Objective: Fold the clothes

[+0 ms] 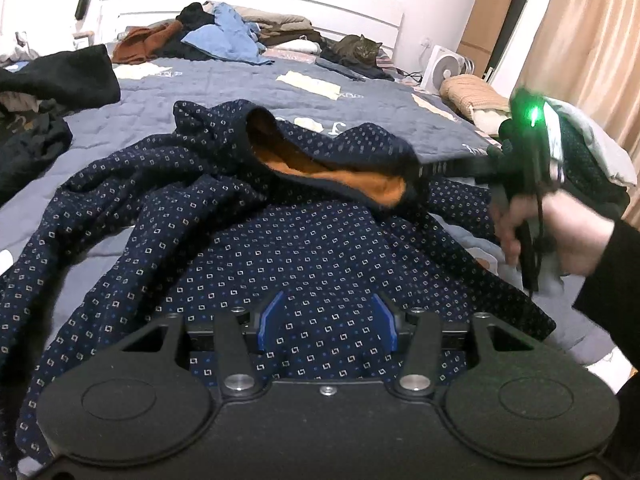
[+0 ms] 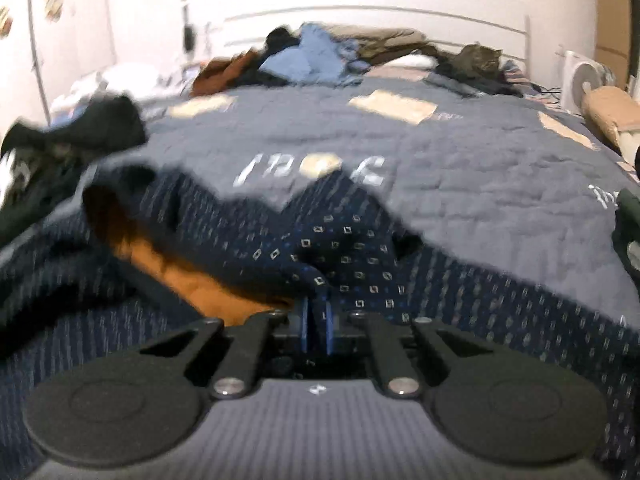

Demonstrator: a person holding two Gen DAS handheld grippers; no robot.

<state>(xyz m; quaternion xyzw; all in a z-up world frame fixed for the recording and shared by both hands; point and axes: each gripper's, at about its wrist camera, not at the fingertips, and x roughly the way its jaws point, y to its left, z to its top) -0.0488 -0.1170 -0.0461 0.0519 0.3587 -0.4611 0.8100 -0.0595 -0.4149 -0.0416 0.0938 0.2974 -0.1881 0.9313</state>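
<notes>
The bed (image 1: pixel 248 92) fills both views under a blue-grey quilt (image 2: pixel 460 184), and my navy patterned shirt (image 1: pixel 304 248) sprawls rumpled across its near end, orange lining (image 1: pixel 352 178) showing where the collar gapes. Along the headboard lies a heap of clothes (image 1: pixel 224 36), with a cat (image 1: pixel 360 49) sitting at its right end. A black garment (image 1: pixel 60 76) is bunched at the bed's left edge. My left gripper (image 1: pixel 327 324) hovers over the shirt with its blue fingers (image 1: pixel 269 320) spread wide and nothing between them. My right gripper (image 2: pixel 317 322) has its fingers pinched nearly together on a fold of the shirt, lifting that fold off the quilt; this view is blurred. In the left view my right hand (image 1: pixel 560 236) grips that tool's handle.
</notes>
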